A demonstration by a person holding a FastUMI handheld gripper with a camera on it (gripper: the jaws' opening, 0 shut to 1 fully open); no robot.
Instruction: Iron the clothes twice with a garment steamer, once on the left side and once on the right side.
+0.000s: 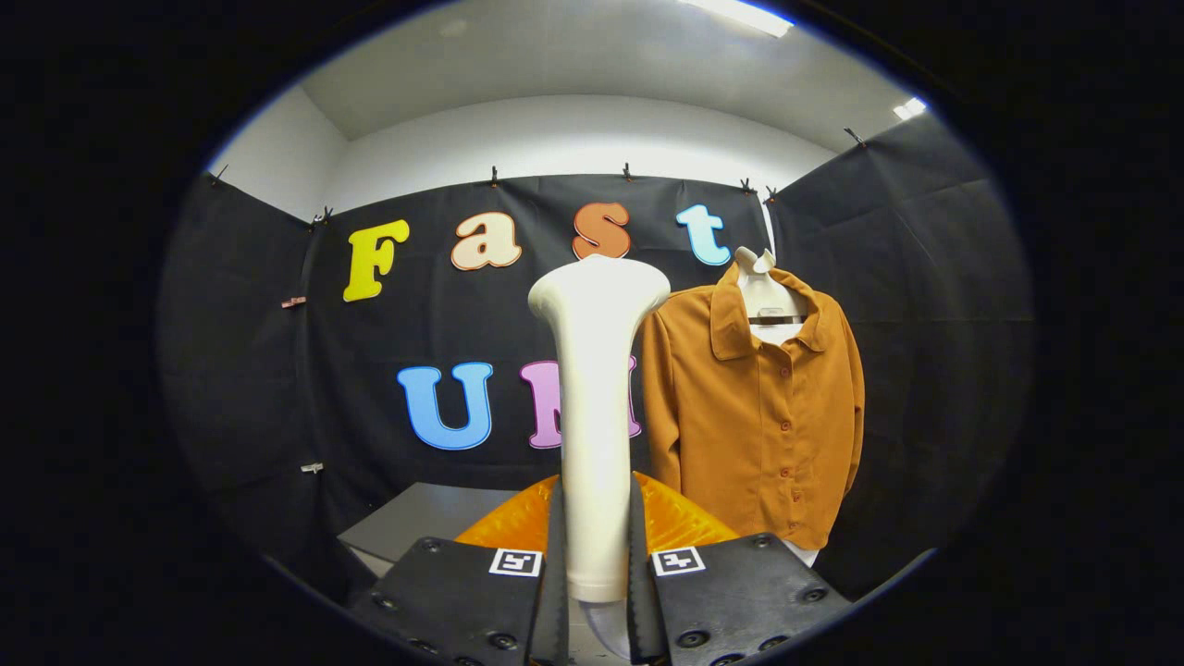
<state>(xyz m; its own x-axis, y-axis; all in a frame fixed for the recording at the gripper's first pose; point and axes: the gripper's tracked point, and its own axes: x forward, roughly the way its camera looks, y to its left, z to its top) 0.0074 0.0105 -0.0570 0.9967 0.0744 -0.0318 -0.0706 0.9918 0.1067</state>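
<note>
Smooth white flared steamer [595,407] stands upright, clamped between the tongs [597,573], beside a rust-orange buttoned shirt [754,416].

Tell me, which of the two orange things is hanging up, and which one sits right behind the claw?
The orange shirt hangs buttoned on a hanger beyond the claw. The glossy orange object lies low, just behind the claw, which grips the white steamer.

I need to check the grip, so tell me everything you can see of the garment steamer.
The garment steamer is a smooth, cream-white, plastic-looking wand held upright. Its straight handle flares at the top into a wide flat head. The gripper is shut on its lower handle, a finger pressing each side. It stands just left of the hanging orange shirt, apparently nearer the camera and not touching it.
</note>
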